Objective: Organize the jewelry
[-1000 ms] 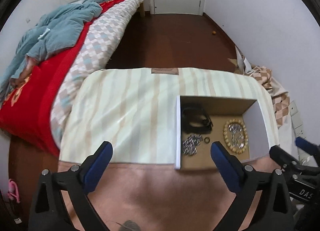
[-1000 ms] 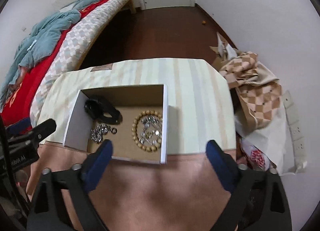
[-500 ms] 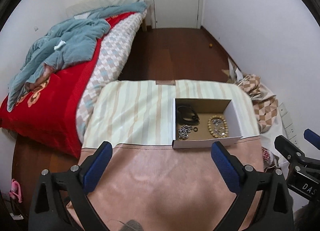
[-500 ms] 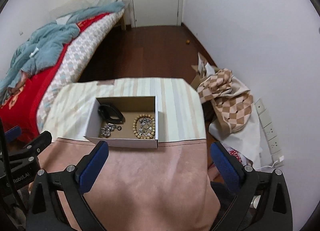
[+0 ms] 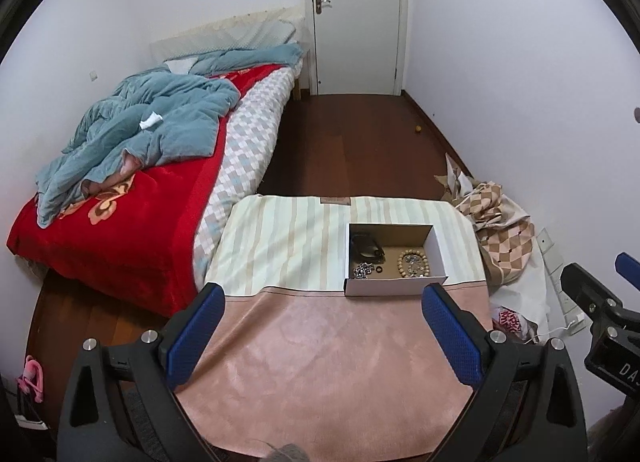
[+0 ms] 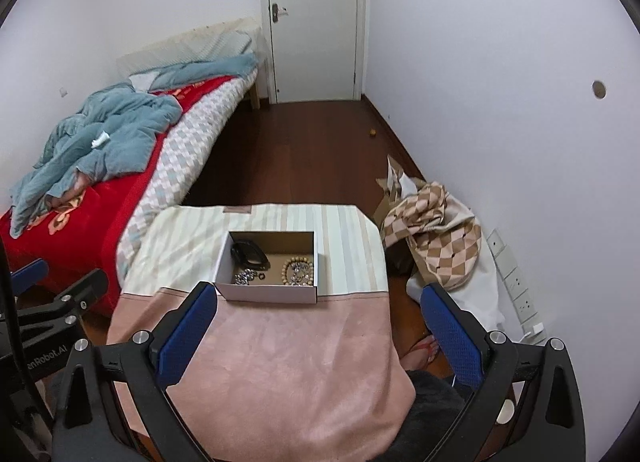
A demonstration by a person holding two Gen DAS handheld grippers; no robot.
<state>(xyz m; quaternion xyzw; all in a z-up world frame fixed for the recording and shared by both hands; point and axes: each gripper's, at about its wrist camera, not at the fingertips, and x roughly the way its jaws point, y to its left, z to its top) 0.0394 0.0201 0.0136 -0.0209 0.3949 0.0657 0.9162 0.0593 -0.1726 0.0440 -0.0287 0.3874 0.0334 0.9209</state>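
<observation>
Nearest in each view is that camera's own gripper, blue textured pads on black arms: the left gripper [image 5: 322, 302] and the right gripper [image 6: 318, 302] both stand spread wide with nothing between the pads; the left view catches the right gripper at its right edge, while the right view alone shows a bare foot in a sandal [image 6: 421, 350] on the floor. Below them the tabletop [image 5: 320, 362] wears a soft pink cloth in front and a pale striped cloth [image 5: 288, 246] behind. On the seam of the two sits an open white cardboard box [image 5: 394, 286] with a brown floor; inside lie a silver chain [image 5: 362, 271], a small dark ring [image 5: 378, 270], a loop of wooden beads [image 5: 412, 264] around some silver pieces, and a black band [image 5: 366, 246] at the back. Left is a bed [image 5: 132, 221] with a red blanket and rumpled blue quilt; right, checked fabric [image 6: 440, 246] is heaped against the wall; beyond, dark wood floor runs to a white door [image 5: 356, 17].
</observation>
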